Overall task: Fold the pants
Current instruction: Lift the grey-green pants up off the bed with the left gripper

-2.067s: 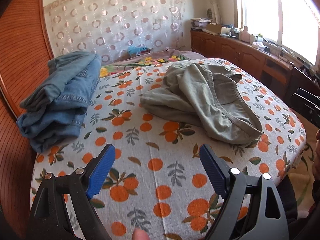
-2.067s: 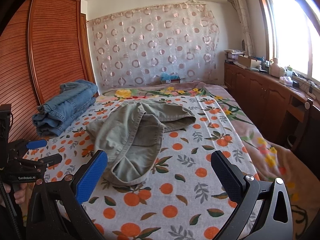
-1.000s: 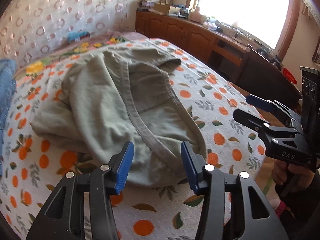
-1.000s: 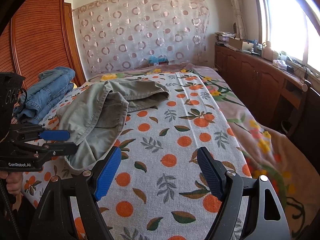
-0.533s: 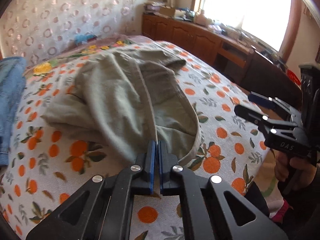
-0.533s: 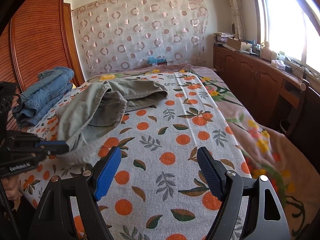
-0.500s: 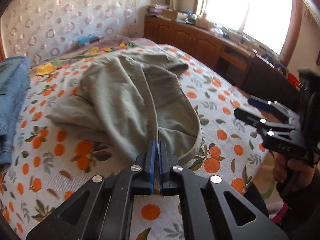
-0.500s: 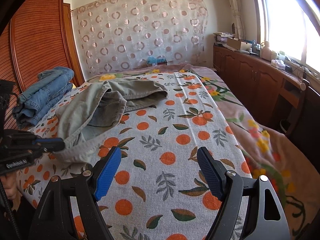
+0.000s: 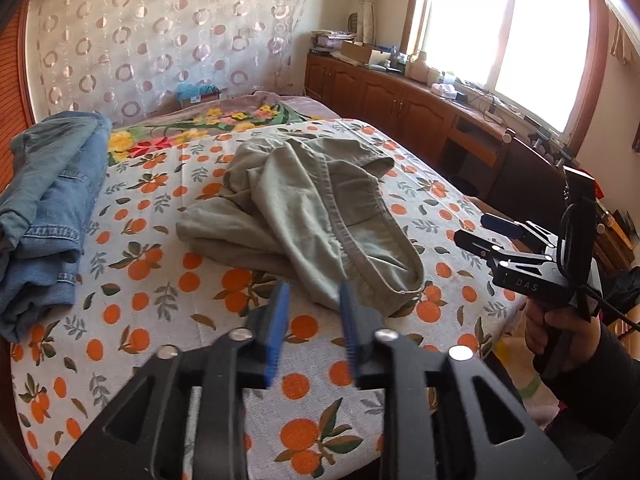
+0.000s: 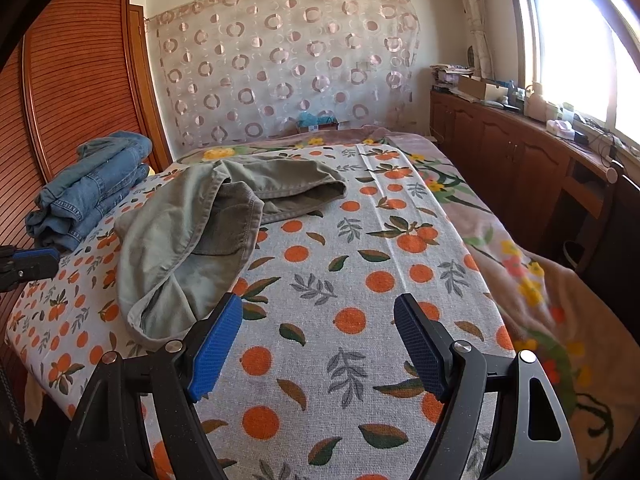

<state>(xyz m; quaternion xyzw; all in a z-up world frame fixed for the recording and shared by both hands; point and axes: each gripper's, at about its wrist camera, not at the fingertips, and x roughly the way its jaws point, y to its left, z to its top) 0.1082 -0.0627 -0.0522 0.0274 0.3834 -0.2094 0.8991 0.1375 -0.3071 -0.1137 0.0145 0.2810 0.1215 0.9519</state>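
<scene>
Crumpled olive-green pants lie in a heap on the orange-print sheet, also in the right wrist view. My left gripper is open and empty, just short of the waistband at the near edge of the heap; its fingers are blurred. My right gripper is open and empty over bare sheet, to the right of the pants. It also shows in the left wrist view at the bed's right side.
A stack of folded blue jeans lies at the bed's left, against a wooden wardrobe. A floral blanket hangs off the right edge. Wooden cabinets run under the window.
My left gripper was shut on the pants' waistband; it has let go, opened and pulled back. The pants have dropped onto the bed. The right gripper has moved closer to the bed.
</scene>
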